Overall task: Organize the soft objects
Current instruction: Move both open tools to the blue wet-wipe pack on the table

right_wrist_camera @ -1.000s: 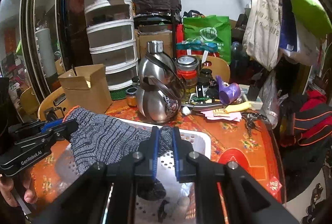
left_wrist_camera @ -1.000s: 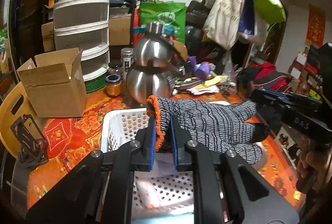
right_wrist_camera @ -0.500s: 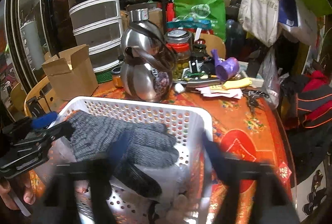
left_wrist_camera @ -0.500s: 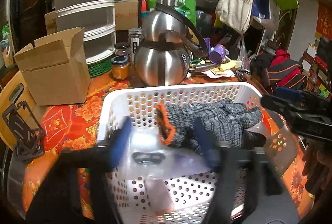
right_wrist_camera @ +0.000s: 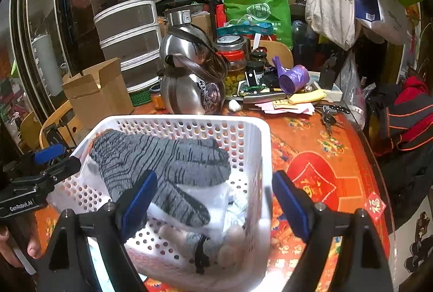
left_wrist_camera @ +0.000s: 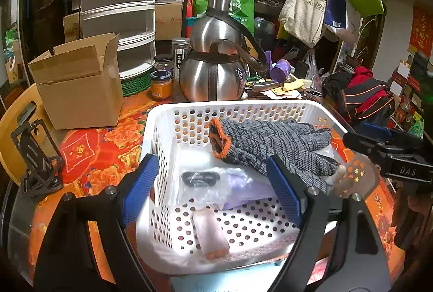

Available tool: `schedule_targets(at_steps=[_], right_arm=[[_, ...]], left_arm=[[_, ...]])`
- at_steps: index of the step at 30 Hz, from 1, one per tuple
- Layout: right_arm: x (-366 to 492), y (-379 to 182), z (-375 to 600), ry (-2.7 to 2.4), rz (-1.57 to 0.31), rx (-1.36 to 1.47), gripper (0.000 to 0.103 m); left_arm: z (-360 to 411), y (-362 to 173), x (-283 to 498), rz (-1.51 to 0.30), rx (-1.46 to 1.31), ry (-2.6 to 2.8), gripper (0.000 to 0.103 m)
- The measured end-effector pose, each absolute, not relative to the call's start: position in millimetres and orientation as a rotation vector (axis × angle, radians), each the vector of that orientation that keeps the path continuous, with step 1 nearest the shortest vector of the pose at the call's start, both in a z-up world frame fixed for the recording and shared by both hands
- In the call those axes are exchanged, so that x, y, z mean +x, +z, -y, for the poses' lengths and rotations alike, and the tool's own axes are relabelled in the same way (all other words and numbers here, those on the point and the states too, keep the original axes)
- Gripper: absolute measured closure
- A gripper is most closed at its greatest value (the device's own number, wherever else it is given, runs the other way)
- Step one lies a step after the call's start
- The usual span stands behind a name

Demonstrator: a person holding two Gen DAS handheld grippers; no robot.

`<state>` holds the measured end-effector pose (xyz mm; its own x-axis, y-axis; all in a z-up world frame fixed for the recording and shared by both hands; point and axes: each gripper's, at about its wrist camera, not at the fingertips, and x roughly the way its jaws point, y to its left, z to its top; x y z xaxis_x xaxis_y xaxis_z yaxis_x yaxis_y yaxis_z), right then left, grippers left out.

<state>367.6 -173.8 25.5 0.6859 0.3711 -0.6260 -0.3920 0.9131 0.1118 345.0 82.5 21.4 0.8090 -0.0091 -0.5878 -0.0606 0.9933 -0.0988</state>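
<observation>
Though jaws wide — glove (left_wrist_camera: 273,146) in basket (left_wrist_camera: 162,113)

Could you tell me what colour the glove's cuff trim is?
Orange, on the glove; clearest in the left wrist view.

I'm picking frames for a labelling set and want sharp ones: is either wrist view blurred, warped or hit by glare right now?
Left wrist view: the knit glove and white basket are sharp, with strong fisheye bending at the edges and dark corners. Right wrist view: background crisp, but the basket's near right wall is smeared by motion blur. No strong glare in either; only soft highlights on the steel kettle.
</observation>
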Motion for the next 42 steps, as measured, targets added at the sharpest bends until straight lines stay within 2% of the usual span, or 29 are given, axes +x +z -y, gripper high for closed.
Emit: schedule_targets(at_steps=[9, 15, 26, 27, 31, 33, 40, 42], right_arm=[[358, 19, 178, 0.428, -0.699, -0.004, 0.016], [318, 24, 185, 0.481, -0.645, 0.033, 0.016], [219, -36, 181, 0.548, -0.732, 0.1, 0.016], [212, -42, 175, 0.562, -0.729, 0.093, 0.018], [200, -62, 150, 0.61, -0.776, 0.076, 0.037], [201, -74, 138, 0.621, -0.816, 0.067, 0.041], [208, -96, 123, 0.627, -0.884, 0.067, 0.043], [209, -97, 122, 0.632, -0.886, 0.069, 0.046]], left_arm=[[-84, 18, 331, -0.632, -0.111, 0.039, 0.022], [-91, 12, 281, -0.612, -0.117, 0.046, 0.022], [-114, -61, 196, -0.701, -0.159, 0.054, 0.021], [-116, -67, 195, -0.709, -0.164, 0.054, 0.021], [-117, -90, 195, -0.762, -0.167, 0.048, 0.021], [-114, -97, 198, -0.777, -0.162, 0.037, 0.021], [-105, -103, 205, -0.794, -0.162, 0.004, 0.022], [-104, -105, 206, -0.807, -0.174, -0.019, 0.028]])
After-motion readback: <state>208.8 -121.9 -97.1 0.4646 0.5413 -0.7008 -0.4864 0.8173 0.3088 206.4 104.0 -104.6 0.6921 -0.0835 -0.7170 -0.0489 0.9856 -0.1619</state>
